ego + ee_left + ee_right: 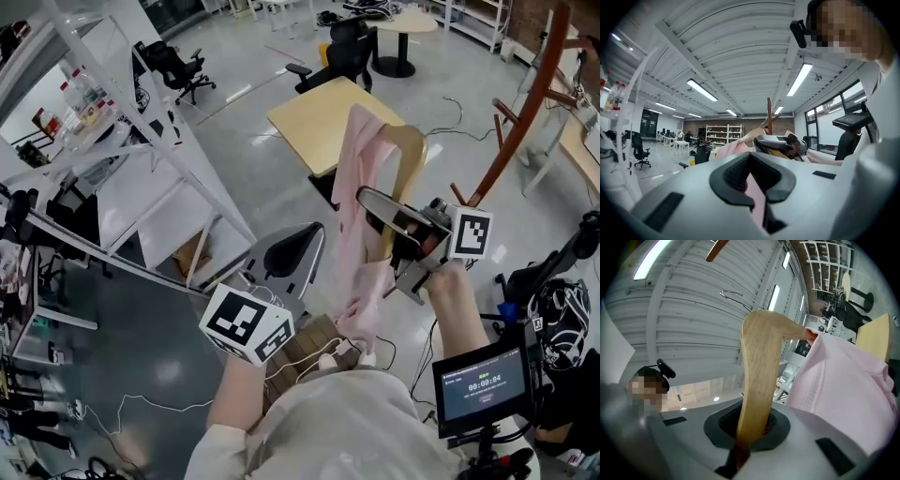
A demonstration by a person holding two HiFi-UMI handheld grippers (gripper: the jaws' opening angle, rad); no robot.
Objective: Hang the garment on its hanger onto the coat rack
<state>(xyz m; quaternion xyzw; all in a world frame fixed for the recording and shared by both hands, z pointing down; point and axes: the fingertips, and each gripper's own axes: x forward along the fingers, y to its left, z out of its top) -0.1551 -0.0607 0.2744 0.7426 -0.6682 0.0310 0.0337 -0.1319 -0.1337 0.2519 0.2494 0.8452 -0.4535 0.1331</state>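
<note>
My right tool [746, 430] clamped on the light wooden hanger [761, 366], pale pink garment [359, 187] draped over it, held in the air, my left tool [752, 185] pinching the garment's lower part, brown wooden coat rack [525, 108] near on the right

A pale pink garment [359, 216] hangs in long folds from a light wooden hanger [411, 155], raised in mid-air at centre. The reddish-brown wooden coat rack [525, 112] stands near, to the right, its pegs angled upward.

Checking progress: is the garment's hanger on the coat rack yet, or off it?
Off it. The right tool clamps the wooden hanger, carrying the pink garment, apart from the coat rack.
</note>
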